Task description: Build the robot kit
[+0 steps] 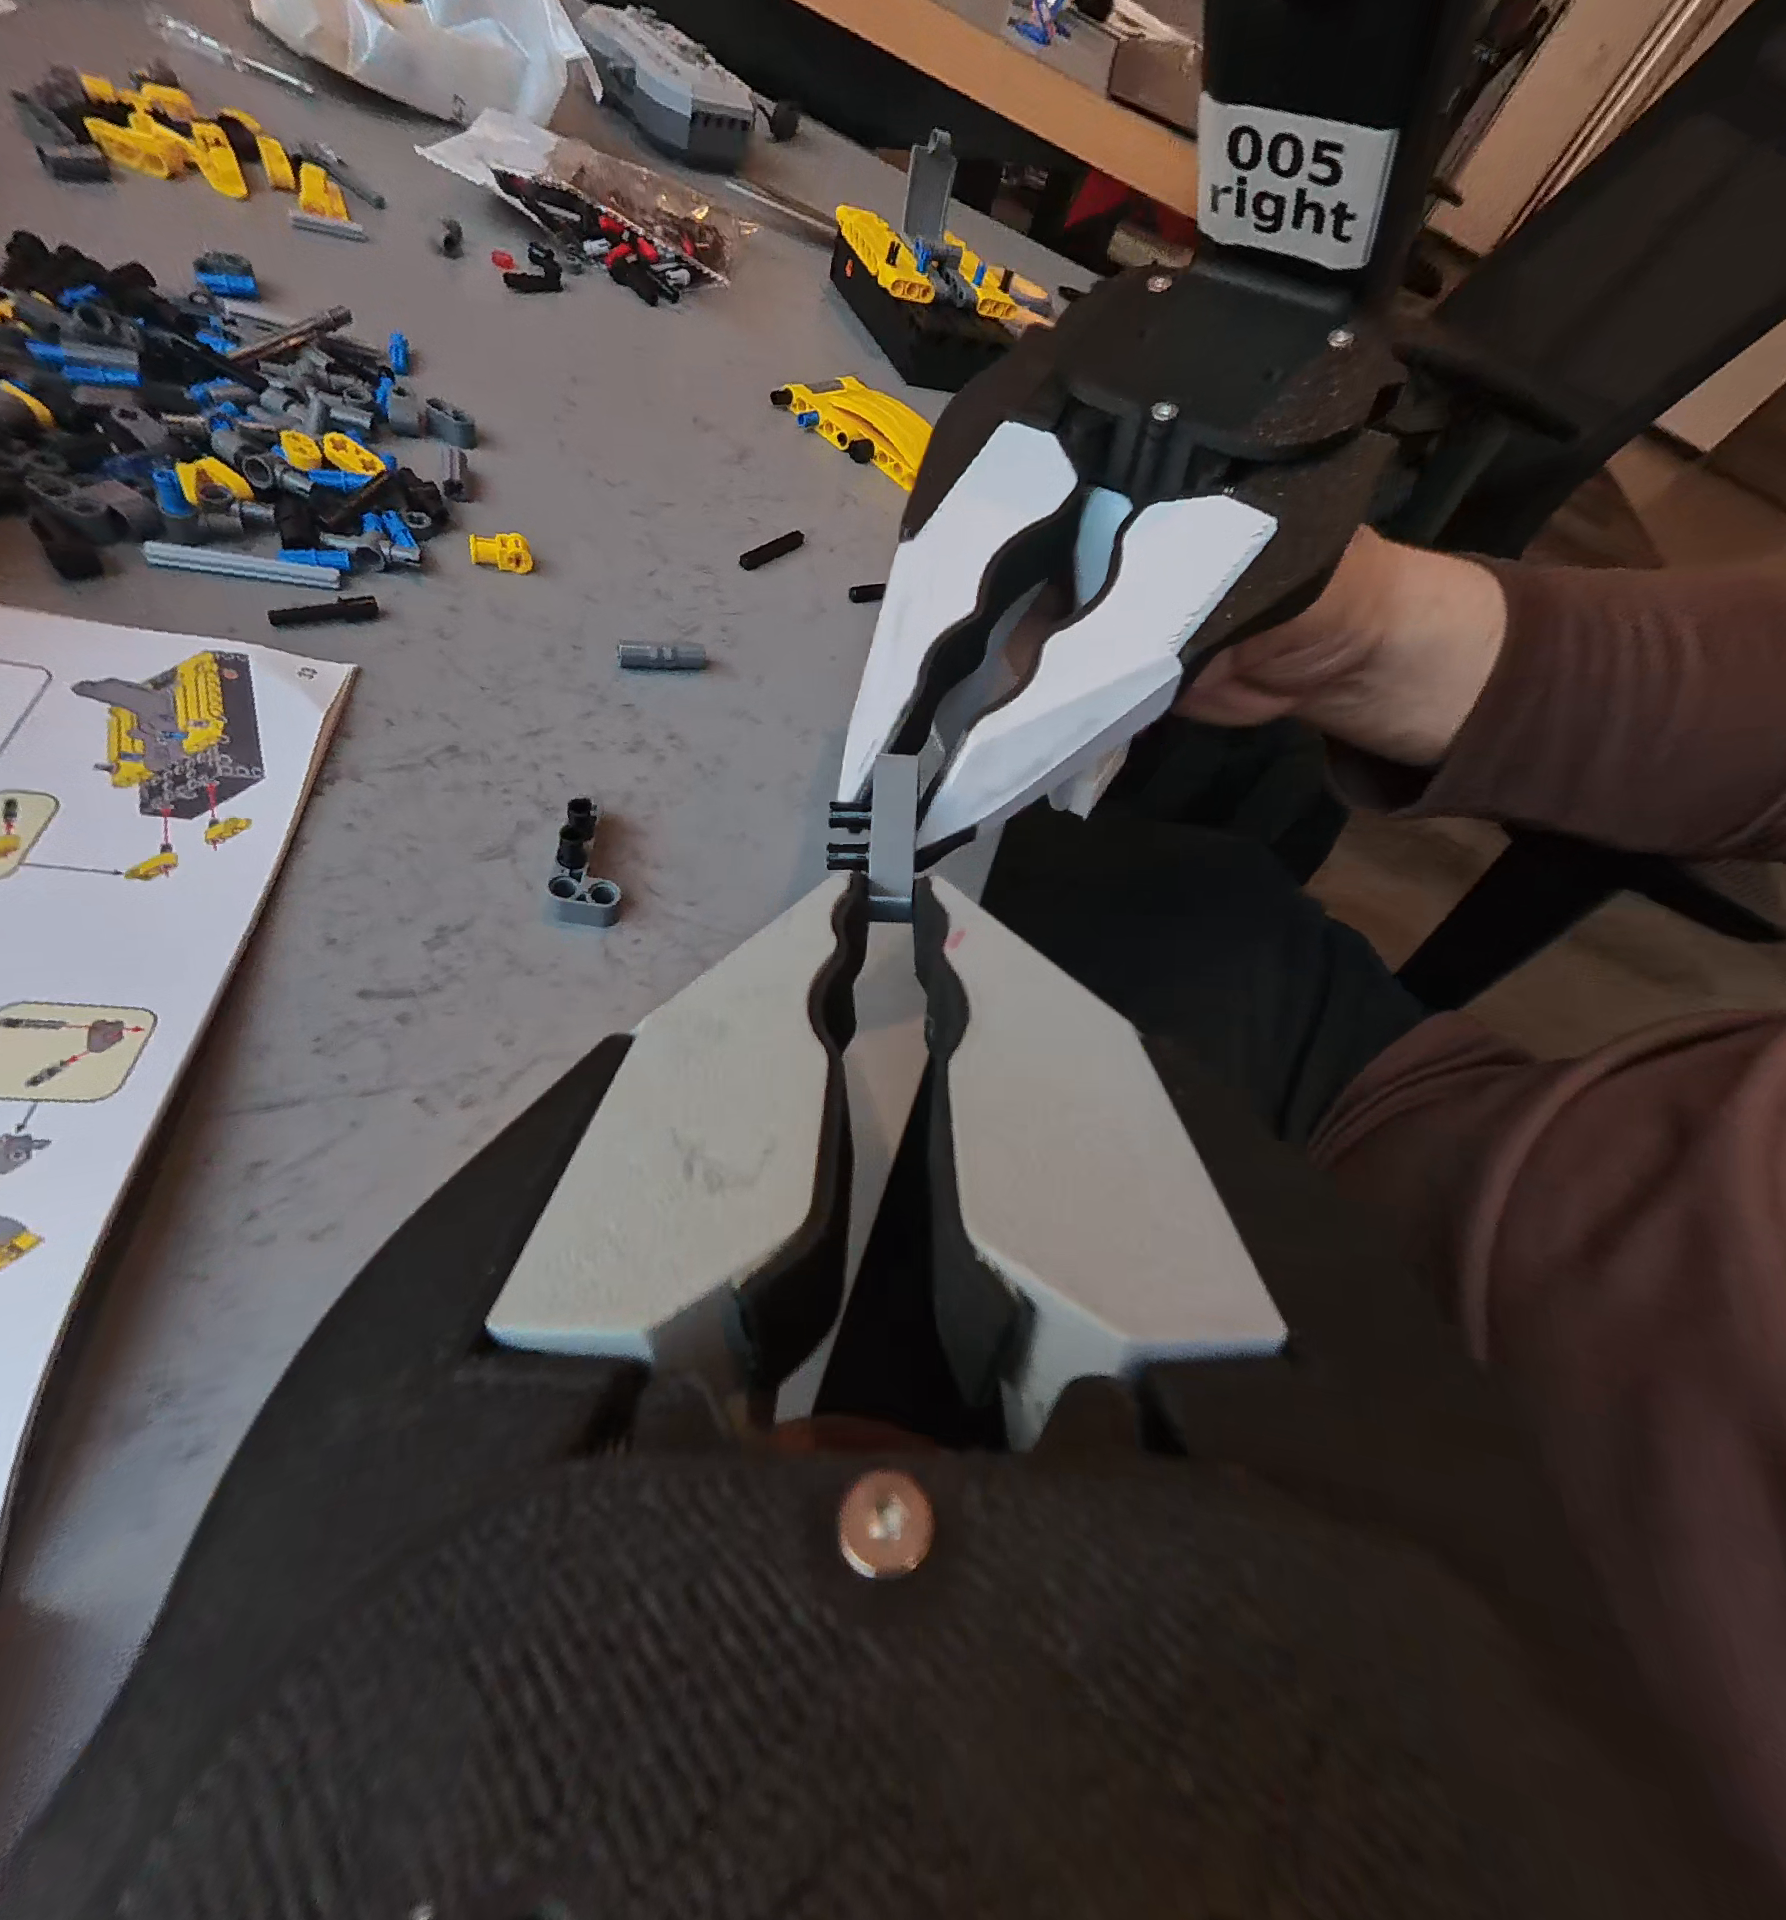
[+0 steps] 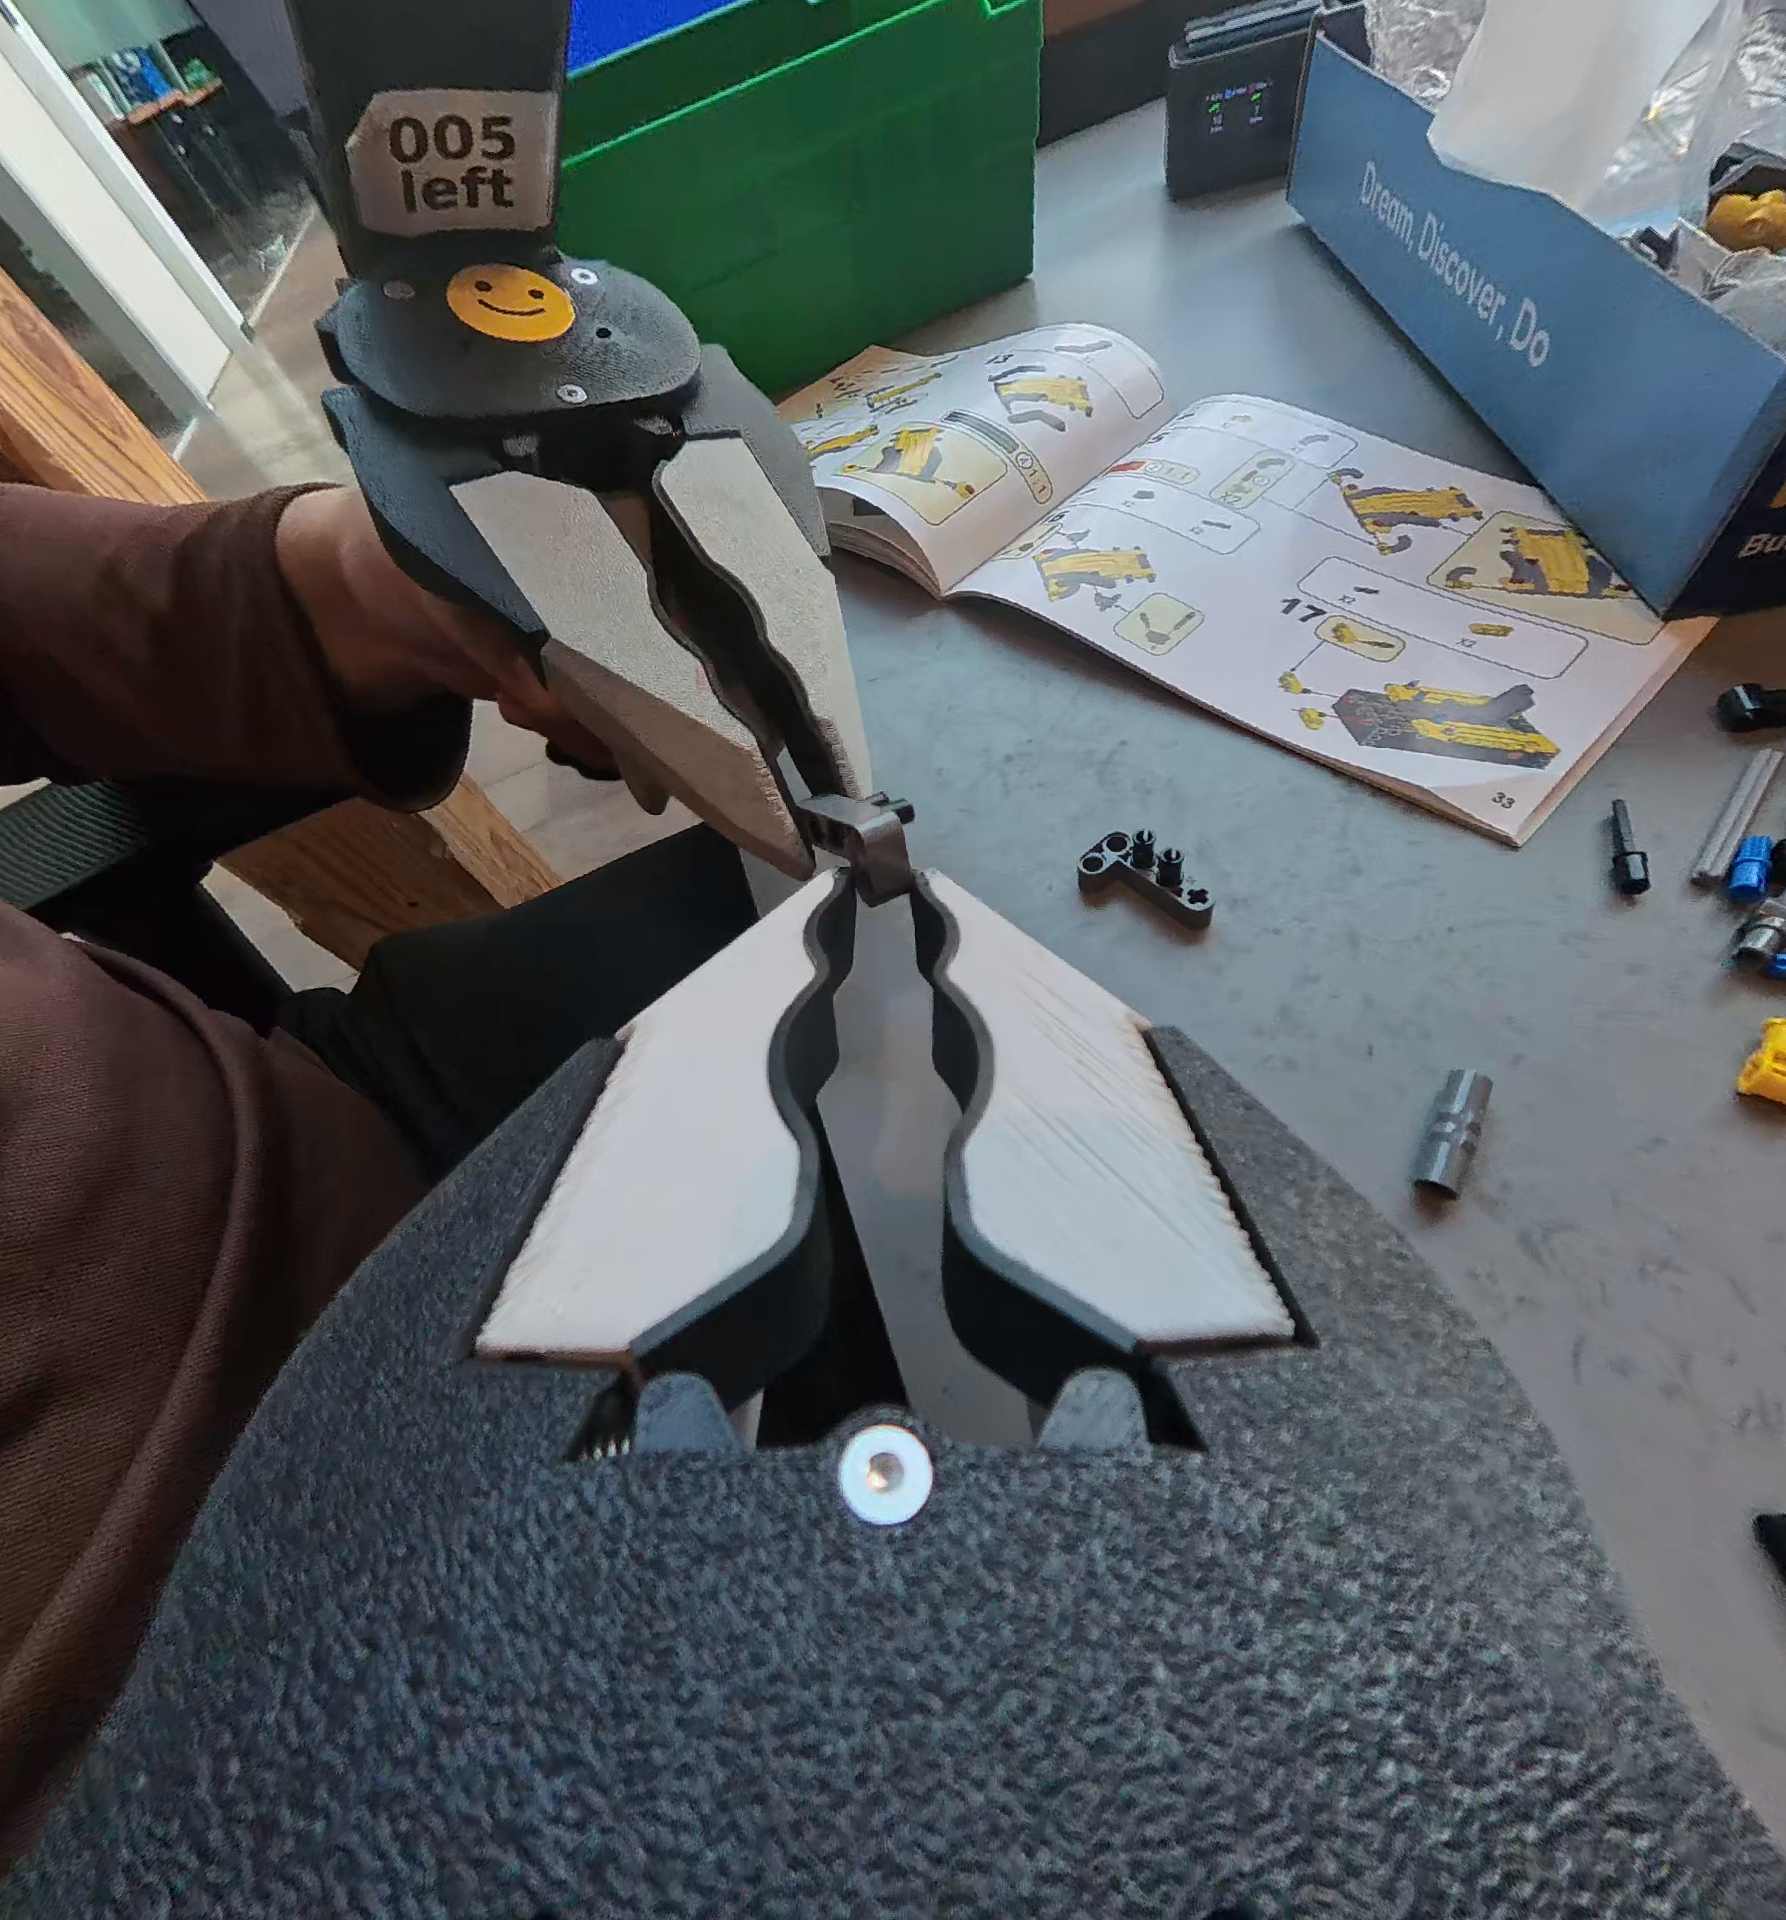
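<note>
In the left wrist view, a mottled grey surface [image 1: 556, 499] is seen carrying, at its left edge, an open white instruction booklet with printed assembly diagrams [image 1: 89, 935] and, farther back, a large loose heap of black, grey, blue and yellow plastic building pieces [image 1: 172, 416]. Behind these, a partly built black and yellow block assembly [image 1: 920, 301] stands near the surface's far edge. Over the edge of the surface, the left hand-held gripper [image 1: 884, 899] is clamped on the lower end of a small grey angled plastic beam with black pins [image 1: 884, 831], held in the air; the right hand-held gripper [image 1: 894, 769] is closed on its upper end from above. In the right wrist view, the same beam [image 2: 868, 831] is gripped between both hand-held grippers, and a blue cardboard box holding bagged pieces [image 2: 1554, 343] stands at the right. A small grey L-shaped beam with a black pin [image 1: 582, 868] and a short grey tubular connector [image 1: 662, 656] lie apart on the surface.
</note>
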Demonstrator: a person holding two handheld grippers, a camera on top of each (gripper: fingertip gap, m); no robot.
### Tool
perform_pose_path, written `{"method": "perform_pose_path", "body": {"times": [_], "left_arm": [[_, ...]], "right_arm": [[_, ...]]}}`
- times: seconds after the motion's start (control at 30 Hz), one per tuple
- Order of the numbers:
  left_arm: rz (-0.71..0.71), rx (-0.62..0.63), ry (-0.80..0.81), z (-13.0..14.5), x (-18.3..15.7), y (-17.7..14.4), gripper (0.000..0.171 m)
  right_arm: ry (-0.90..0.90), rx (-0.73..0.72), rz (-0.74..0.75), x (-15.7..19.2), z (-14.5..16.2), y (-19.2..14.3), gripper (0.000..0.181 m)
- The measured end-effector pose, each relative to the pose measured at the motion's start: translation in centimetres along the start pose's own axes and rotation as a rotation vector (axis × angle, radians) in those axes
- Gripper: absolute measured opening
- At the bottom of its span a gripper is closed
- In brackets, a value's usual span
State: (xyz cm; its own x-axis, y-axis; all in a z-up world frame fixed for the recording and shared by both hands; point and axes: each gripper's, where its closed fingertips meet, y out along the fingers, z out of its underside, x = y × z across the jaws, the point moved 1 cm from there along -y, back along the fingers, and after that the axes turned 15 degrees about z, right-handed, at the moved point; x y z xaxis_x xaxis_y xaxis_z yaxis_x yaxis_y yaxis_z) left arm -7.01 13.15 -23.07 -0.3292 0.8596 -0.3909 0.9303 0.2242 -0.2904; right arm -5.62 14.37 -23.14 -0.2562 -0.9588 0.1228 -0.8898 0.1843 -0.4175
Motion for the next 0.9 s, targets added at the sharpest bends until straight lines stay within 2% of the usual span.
{"method": "perform_pose_path", "body": {"times": [0.17, 0.33, 0.5, 0.67, 0.8, 0.9], "left_arm": [[-0.033, -0.016, 0.043, -0.3, 0.1, 0.0, 0.006], [-0.055, -0.065, 0.041, -0.7, 0.2, 0.1, 0.005], [-0.039, -0.135, 0.034, -1.5, -0.2, 0.1, 0.006], [-0.080, -0.144, 0.037, -1.4, 0.1, 0.3, 0.006], [-0.144, -0.141, 0.132, -1.8, -0.1, 0.2, 0.006], [-0.159, -0.137, 0.139, -1.8, 0.0, 0.2, 0.006]], "right_arm": [[0.076, -0.050, -0.030, -0.1, -0.8, -0.3, 0.016], [0.147, -0.067, -0.041, -0.3, -1.1, -0.2, 0.014], [0.269, -0.111, -0.123, -0.3, -2.0, -0.9, 0.012], [0.293, -0.119, -0.091, -0.6, -1.9, -0.7, 0.013], [0.427, -0.140, -0.171, -0.4, -2.4, -0.9, 0.012], [0.476, -0.135, -0.194, -0.5, -2.4, -0.8, 0.011]]}}
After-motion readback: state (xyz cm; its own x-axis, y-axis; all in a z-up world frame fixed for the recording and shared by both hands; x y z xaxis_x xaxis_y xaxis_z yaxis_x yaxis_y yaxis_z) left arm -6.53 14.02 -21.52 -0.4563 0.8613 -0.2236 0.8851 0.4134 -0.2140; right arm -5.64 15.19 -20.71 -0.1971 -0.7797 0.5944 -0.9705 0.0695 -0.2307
